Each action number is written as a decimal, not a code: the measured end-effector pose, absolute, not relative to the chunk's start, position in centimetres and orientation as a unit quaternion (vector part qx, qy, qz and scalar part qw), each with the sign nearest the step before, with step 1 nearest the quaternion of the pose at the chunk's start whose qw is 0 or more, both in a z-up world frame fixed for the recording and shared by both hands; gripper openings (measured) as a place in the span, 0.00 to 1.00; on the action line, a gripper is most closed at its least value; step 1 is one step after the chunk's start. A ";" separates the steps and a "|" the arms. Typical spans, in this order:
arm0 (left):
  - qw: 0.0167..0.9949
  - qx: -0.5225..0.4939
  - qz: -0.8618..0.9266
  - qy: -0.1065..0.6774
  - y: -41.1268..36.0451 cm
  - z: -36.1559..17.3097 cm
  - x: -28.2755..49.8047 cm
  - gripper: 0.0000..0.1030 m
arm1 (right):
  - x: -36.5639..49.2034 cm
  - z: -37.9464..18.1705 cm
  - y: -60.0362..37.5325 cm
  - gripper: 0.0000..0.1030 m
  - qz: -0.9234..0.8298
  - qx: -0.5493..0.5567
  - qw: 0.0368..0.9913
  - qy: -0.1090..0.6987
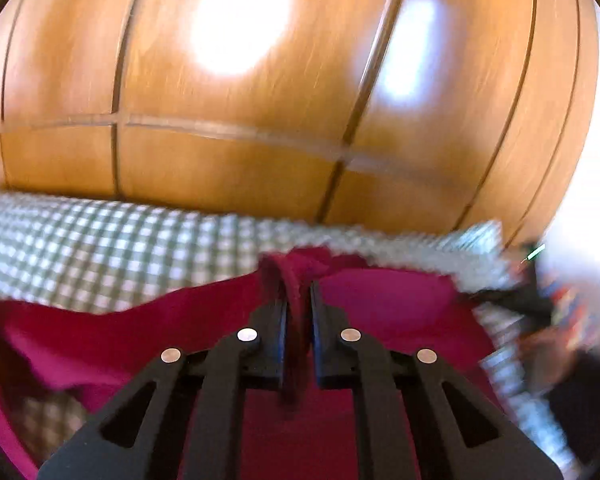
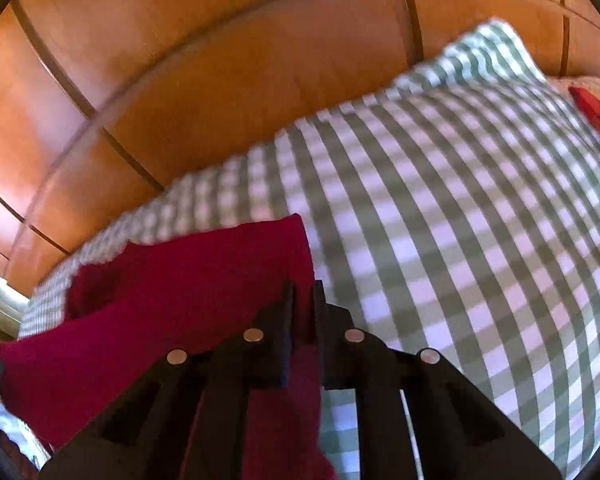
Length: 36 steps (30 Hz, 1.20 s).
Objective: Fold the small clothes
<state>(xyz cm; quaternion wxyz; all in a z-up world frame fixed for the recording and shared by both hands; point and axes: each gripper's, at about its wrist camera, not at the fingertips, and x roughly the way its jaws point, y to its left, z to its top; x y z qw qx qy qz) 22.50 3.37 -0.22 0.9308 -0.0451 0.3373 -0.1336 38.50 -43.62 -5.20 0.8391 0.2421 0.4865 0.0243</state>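
From the left wrist, the left gripper (image 1: pixel 299 312) has its jaws nearly shut on a bunched ridge of the garment (image 1: pixel 380 300), a magenta piece of knit cloth that spreads to 9 o'clock and 3 o'clock of the jaws and hangs back under them toward 6 o'clock. It lies over a green-checked cover (image 1: pixel 100 240), with wooden panels (image 1: pixel 260 120) filling the view toward 12 o'clock; at 3 o'clock a blurred hand (image 1: pixel 548 352) can just be made out. The pinch looks narrow, so the fold will go best if this gripper keeps its grip firm and moves level with the other one, letting the cloth hang between them without twisting. From the right wrist, the right gripper (image 2: pixel 304 300) likewise has its jaws closed almost fully on an edge of the garment (image 2: pixel 180 280), whose bulk runs off toward 9 o'clock while a strip drops to 6 o'clock between the arms of the gripper. The cover (image 2: pixel 460 220) stretches from 12 to 4 o'clock, bare where a fold could be laid, and a red and blue item (image 2: pixel 596 108) sits at 2 o'clock, too blurred to name. I judge the step to be carrying the held edge across. Both views are smeared, so slowing down before laying the edge down should help the corners meet squarely, and neither pair of jaws should let go until the cloth rests flat on the cover.
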 end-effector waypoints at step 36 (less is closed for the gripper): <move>0.921 -0.082 0.095 0.368 20.4 -4.3 -0.9 0.78 | 20.3 -0.7 -25.0 0.67 0.206 0.064 0.857 0.468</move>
